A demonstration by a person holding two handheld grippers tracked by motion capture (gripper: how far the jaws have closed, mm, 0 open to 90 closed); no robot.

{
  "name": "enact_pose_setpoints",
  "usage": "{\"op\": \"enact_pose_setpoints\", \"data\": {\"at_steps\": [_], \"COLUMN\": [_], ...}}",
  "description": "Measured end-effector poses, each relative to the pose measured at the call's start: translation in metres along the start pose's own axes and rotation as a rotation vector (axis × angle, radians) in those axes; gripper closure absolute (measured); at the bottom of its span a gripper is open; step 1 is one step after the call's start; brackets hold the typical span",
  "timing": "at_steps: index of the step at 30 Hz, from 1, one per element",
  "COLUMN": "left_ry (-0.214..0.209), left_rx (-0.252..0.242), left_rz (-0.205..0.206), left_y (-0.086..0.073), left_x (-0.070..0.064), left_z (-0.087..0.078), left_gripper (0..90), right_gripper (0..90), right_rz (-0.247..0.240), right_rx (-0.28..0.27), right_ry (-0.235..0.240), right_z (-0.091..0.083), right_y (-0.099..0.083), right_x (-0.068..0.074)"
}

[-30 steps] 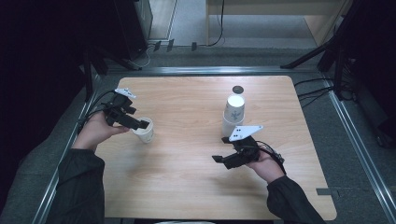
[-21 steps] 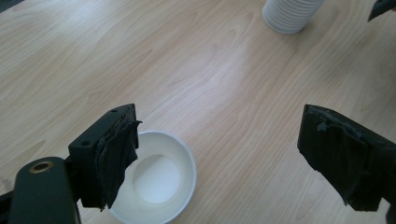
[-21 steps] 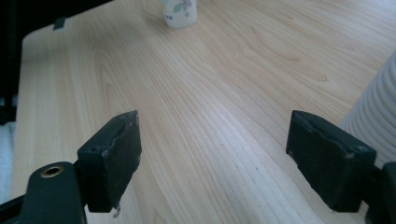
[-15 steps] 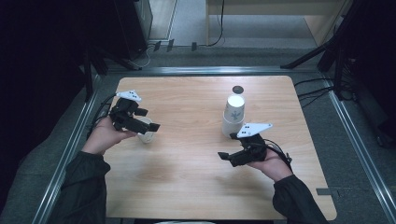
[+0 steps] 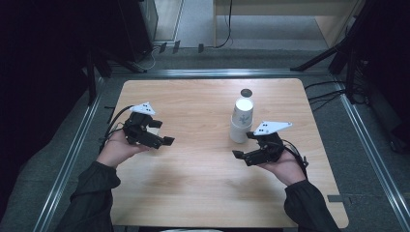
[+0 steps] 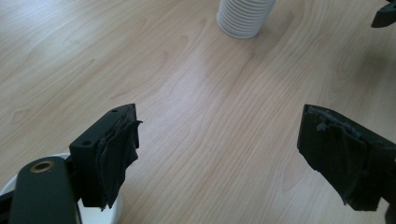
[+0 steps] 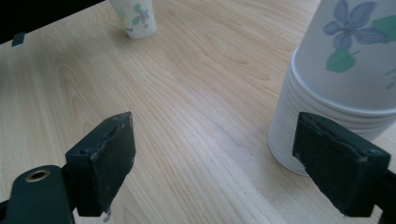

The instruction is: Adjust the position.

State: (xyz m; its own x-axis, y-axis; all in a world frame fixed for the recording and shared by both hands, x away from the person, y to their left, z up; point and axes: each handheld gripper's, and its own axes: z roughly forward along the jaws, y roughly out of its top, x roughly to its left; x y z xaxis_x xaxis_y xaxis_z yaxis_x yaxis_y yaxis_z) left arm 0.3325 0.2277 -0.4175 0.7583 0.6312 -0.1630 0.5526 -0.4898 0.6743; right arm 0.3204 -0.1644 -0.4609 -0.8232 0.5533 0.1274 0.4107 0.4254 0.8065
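A stack of white paper cups (image 5: pixel 241 121) with a flower print stands right of the table's middle; it is also at the top of the left gripper view (image 6: pixel 245 16) and at the right of the right gripper view (image 7: pixel 345 84). A single flowered cup (image 7: pixel 135 16) stands at the left. My left gripper (image 5: pixel 162 133) hovers over it, and the cup's white rim (image 6: pixel 109 210) peeks out under my left jaw. That gripper (image 6: pixel 219 154) is open and empty. My right gripper (image 5: pixel 244 146) sits just in front of the stack, open (image 7: pixel 229 158), with nothing between its pads.
A small dark disc (image 5: pixel 246 92) lies on the wooden table (image 5: pixel 193 183) behind the stack. Metal rails run along the table's left and right sides, and cables trail off both grippers.
My left gripper has moved toward the near side and to the right, so it now covers the single cup in the high view. The right gripper has shifted slightly to the right.
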Motion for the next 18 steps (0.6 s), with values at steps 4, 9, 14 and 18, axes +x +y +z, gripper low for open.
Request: {"op": "enact_pose_setpoints", "data": {"at_steps": [4,9,14,18], "left_ry": [-0.014,-0.039,-0.057,-0.069], "left_rx": [-0.013,-0.008,0.004,0.009], "left_rz": [0.004,0.010,0.022,0.031], "left_y": [0.000,0.000,-0.003,-0.006], "left_x": [-0.005,-0.011,-0.022,-0.031], "left_z": [0.004,0.012,0.023,0.032], "left_gripper": [13.1,13.2,13.2,13.2], "right_gripper": [15.7,21.1,24.2,25.6], "right_rz": [-0.011,-0.005,0.014,0.009], "right_rx": [0.004,-0.003,-0.019,-0.002], "right_ry": [0.003,0.028,0.019,-0.001], "right_z": [-0.003,-0.008,-0.014,-0.016], "right_y": [-0.001,-0.001,0.000,-0.002], "right_x": [-0.003,-0.007,-0.011,-0.015]}}
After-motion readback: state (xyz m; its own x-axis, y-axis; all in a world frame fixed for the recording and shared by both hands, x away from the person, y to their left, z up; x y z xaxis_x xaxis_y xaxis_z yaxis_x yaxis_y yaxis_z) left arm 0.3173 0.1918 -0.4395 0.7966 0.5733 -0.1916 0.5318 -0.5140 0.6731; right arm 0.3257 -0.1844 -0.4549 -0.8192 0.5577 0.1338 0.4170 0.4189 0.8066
